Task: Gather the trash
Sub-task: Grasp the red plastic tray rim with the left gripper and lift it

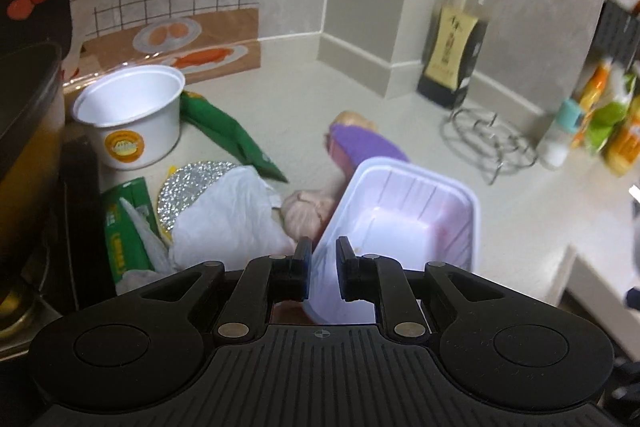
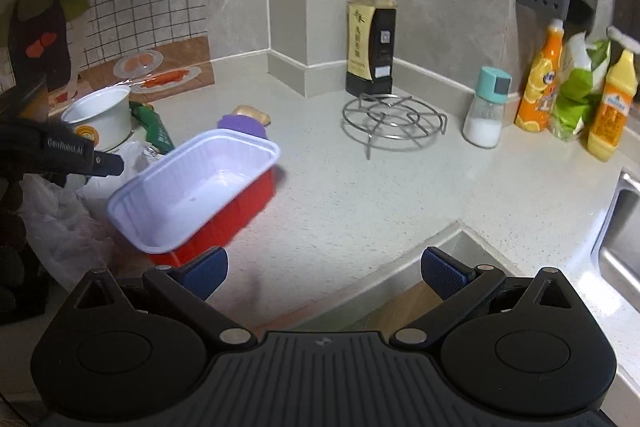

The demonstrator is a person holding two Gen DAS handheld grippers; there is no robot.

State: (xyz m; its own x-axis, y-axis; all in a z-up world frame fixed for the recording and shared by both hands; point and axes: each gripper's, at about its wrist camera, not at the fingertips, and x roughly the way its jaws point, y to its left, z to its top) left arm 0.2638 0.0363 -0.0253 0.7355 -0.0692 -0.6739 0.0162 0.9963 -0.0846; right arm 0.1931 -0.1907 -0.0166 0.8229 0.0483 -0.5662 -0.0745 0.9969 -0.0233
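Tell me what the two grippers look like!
Both are black plastic. Each has a ribbed body, two round discs, and silver pins at the finger joints. The right gripper has blue dotted pads. The left gripper has white "GenRobot.AI" lettering on its side.

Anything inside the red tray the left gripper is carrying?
The red tray looks empty: its white lining is bare in both views. Only the near corner under the left gripper is hidden.
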